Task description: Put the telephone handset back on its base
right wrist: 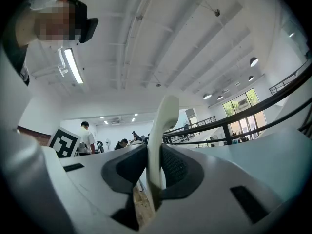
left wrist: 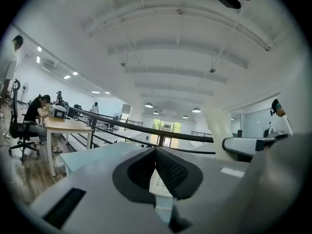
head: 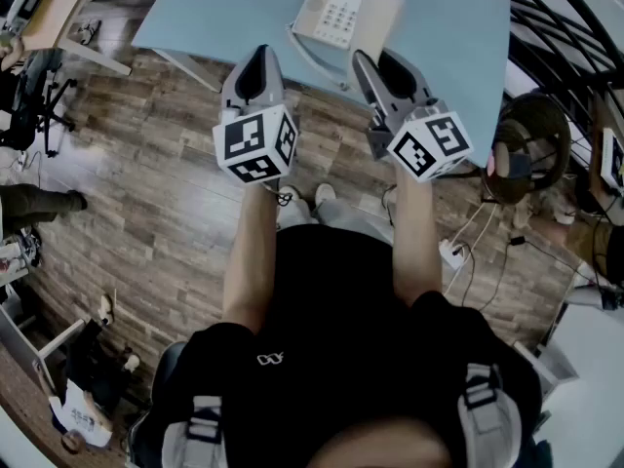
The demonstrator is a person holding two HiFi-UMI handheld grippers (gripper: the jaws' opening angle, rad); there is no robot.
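The cream telephone base (head: 330, 10) with its keypad lies on the light blue table (head: 214, 8). My right gripper (head: 375, 61) is shut on the cream handset (head: 382, 16), which hangs just right of the base. In the right gripper view the handset (right wrist: 163, 130) stands upright, pinched between the dark pads (right wrist: 178, 167). A cord (head: 314, 58) runs off the table's near edge. My left gripper (head: 261, 55) hovers at the table's near edge, left of the phone, shut with nothing in it. Past its tips (left wrist: 156, 152) a strip of the keypad (left wrist: 158, 182) shows.
Wooden floor lies below the table's near edge. A black railing (head: 556, 27) runs along the right, with a round chair (head: 526, 144) and a power strip with cables (head: 453, 253) beside it. A person sits at a desk (left wrist: 63, 126) far left.
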